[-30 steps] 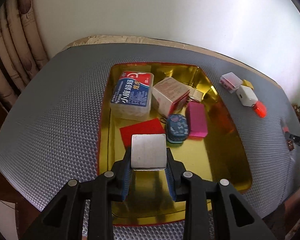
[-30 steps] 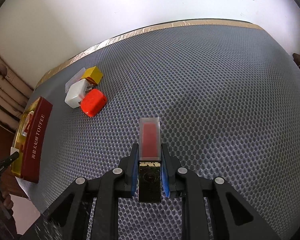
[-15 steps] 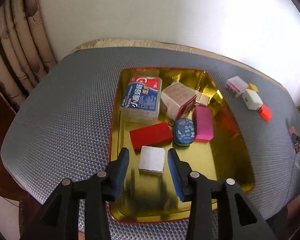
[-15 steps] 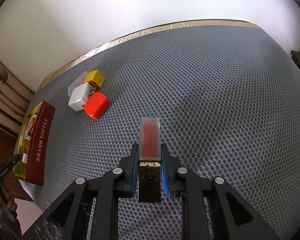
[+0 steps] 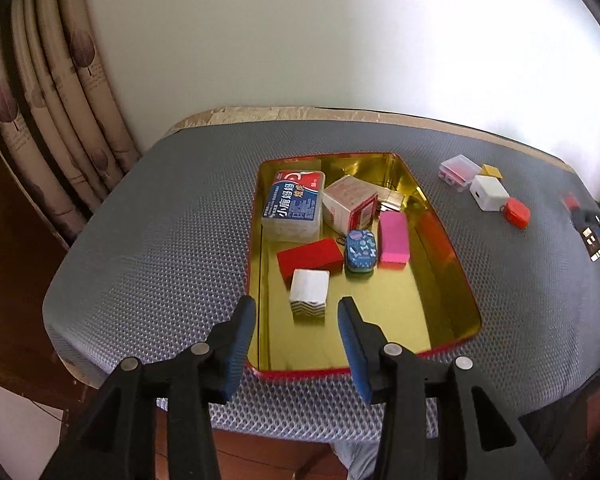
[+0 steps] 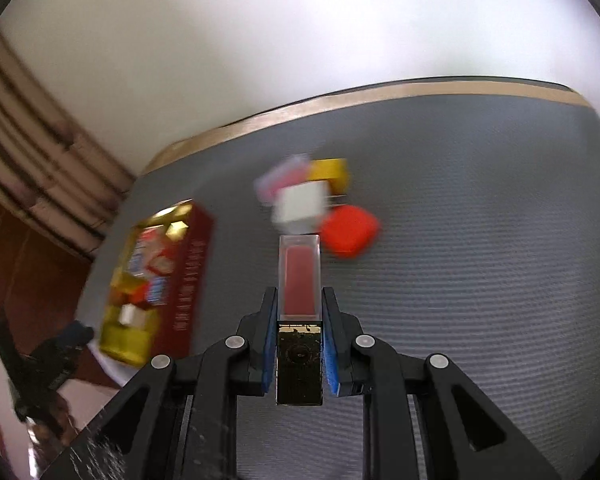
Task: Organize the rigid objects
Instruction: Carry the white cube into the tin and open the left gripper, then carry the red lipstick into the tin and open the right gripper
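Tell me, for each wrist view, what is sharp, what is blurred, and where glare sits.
Left wrist view: sharp throughout; the gold tray floor mirrors its contents, the wall is washed out at upper right. Right wrist view: motion-smeared mat, tray and white cube, while the red-filled clear tube in the right tongs stays crisp; wall overexposed.

Left gripper jaws opening (nothing between); white box in gold tray, beside red box.
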Action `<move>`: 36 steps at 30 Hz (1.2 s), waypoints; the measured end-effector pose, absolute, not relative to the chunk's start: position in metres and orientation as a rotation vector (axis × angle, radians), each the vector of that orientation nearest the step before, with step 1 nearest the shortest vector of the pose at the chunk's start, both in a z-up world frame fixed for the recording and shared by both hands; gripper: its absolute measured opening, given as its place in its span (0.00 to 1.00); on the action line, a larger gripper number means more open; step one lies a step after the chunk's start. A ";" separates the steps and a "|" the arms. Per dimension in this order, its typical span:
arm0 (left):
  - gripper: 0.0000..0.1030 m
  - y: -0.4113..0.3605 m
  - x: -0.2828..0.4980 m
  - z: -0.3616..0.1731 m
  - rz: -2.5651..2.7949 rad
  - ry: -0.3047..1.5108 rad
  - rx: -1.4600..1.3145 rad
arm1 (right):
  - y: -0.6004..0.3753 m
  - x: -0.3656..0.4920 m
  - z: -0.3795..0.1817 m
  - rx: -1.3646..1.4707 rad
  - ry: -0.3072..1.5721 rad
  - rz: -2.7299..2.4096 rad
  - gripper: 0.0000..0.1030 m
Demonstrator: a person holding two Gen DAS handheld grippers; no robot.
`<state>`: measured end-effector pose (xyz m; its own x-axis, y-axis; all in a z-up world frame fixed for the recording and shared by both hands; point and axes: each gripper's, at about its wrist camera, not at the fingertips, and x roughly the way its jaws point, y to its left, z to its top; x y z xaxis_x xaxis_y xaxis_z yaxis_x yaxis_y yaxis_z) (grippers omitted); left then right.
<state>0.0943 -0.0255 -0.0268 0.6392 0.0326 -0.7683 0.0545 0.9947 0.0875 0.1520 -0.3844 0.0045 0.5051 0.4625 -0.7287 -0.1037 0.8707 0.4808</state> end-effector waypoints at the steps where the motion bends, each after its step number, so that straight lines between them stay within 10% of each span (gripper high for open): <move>1: 0.42 -0.025 0.093 -0.027 -0.011 0.877 0.109 | -0.370 0.153 0.010 0.403 0.988 0.384 0.18; 36: 0.42 0.037 0.101 -0.046 0.147 0.909 -0.064 | -0.128 0.194 -0.029 0.239 1.222 0.665 0.18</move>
